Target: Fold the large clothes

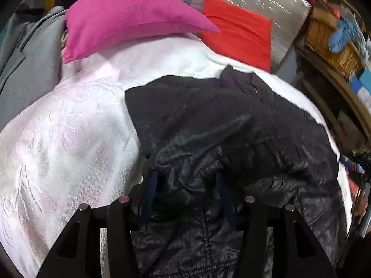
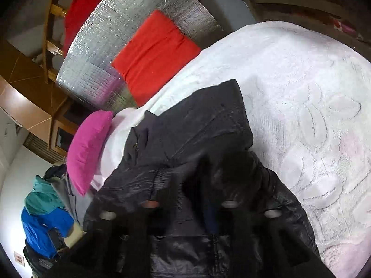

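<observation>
Jacket (image 1: 208, 125) is lying bunched on the white blanket (image 1: 69, 139), open blanket around its edges. We are clamping its fabric in the left gripper (image 1: 185, 178); the blurred right gripper (image 2: 185, 206) is seemingly hovering released.

The left gripper (image 1: 186, 190) points steeply downward, its jaws about half apart with dark fabric bunched between them. The right gripper (image 2: 185, 199) angles downward, heavily blurred; its jaw spacing cannot be determined.
</observation>
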